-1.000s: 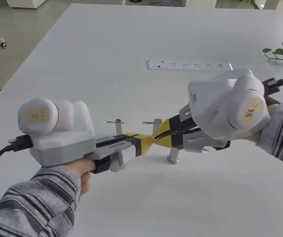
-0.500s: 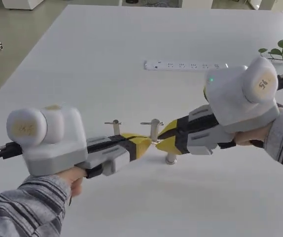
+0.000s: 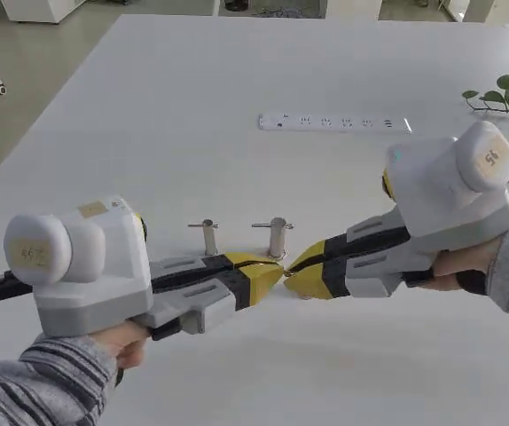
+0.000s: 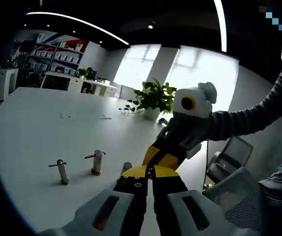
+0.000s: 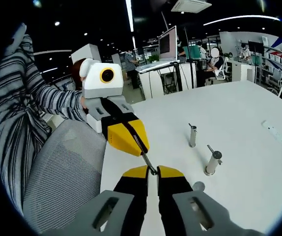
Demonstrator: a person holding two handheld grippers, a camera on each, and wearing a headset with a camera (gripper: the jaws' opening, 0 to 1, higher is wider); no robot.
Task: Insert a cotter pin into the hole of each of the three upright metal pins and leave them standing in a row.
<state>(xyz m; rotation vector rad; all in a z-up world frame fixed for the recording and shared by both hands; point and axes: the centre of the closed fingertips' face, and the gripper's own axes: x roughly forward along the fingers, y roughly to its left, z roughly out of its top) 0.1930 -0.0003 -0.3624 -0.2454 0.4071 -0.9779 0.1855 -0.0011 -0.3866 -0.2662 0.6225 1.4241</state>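
Two upright metal pins stand side by side on the white table, each with a cotter pin through its top. A third pin stands just under the jaw tips, mostly hidden by them; I cannot tell if it holds a cotter pin. My left gripper and right gripper meet tip to tip in front of the row. In the right gripper view a thin cotter pin runs from the left gripper's shut jaws to my right gripper's shut tips.
A white power strip lies farther back on the table. A potted plant's leaves reach in at the far right edge. A grey mesh chair sits off the table's near side.
The right gripper has drawn back to the right and rolled level. Both grippers now meet tip to tip, lower and in front of the third pin. The two pinned uprights stand as before.
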